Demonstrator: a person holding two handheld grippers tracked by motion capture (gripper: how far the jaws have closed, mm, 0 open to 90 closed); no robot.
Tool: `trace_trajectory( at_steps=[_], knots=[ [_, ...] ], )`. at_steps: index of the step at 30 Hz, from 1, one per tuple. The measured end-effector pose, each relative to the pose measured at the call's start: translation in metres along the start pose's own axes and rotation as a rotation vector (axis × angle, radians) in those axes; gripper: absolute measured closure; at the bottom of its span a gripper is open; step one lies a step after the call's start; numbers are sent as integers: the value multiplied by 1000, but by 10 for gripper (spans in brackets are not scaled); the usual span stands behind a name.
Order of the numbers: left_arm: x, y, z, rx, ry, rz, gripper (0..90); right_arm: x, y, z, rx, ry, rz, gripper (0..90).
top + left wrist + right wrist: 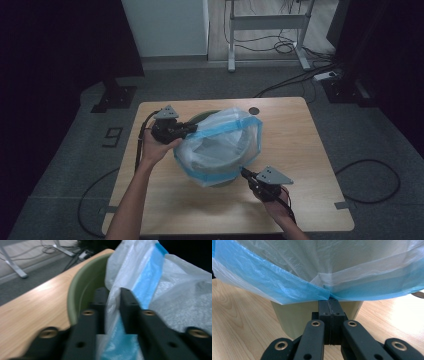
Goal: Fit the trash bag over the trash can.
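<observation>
A pale green bin (202, 116) stands mid-table with a translucent plastic bag (220, 142), blue-banded at its rim, draped over its mouth. My left gripper (192, 129) is at the bin's left side, shut on the bag's rim. In the left gripper view the film (175, 295) passes between the jaws (113, 293), beside the bin's wall (82, 287). My right gripper (245, 172) is at the bin's near right, shut on the blue band. The right gripper view shows its jaws (329, 301) pinching the bag's edge (287, 285) just above the bin's side (292, 320).
The wooden table (290, 145) has a round cable hole (254, 110) near its far edge. Beyond it stand a white desk frame (267, 22), a power strip (327, 76) with cables, and a black stand (115, 95) at left. A cable loop (370, 180) lies on the floor at right.
</observation>
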State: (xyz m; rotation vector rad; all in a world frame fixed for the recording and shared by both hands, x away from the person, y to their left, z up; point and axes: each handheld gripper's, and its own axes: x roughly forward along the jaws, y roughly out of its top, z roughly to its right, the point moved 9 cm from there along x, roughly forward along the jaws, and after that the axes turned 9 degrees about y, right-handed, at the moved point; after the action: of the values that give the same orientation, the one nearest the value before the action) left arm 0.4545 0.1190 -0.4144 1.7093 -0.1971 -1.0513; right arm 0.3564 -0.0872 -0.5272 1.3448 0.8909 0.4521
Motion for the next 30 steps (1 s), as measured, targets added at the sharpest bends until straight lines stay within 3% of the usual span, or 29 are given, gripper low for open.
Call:
trace_trajectory(
  at_steps=[4, 7, 10, 12, 15, 23, 30],
  knots=[
    [1, 5, -6, 6, 48, 15, 900, -3, 2, 1, 0, -6, 9, 892],
    [0, 12, -17, -43, 81, 41, 900, -6, 4, 2, 1, -11, 16, 892],
    [4, 15, -32, -87, 133, 32, 900, -8, 5, 3, 1, -13, 19, 892],
    [8, 16, -43, -139, 140, 26, 900, -9, 5, 4, 2, -9, 21, 892],
    [13, 16, -56, -163, 160, 9, 900, -10, 7, 4, -2, -7, 30, 892],
    [31, 6, -84, -239, 174, -31, 900, -13, 12, 10, -5, 3, 48, 892],
    [58, -21, -80, -250, 134, -127, 900, -9, 2, 12, 1, 18, 28, 892]
  ],
)
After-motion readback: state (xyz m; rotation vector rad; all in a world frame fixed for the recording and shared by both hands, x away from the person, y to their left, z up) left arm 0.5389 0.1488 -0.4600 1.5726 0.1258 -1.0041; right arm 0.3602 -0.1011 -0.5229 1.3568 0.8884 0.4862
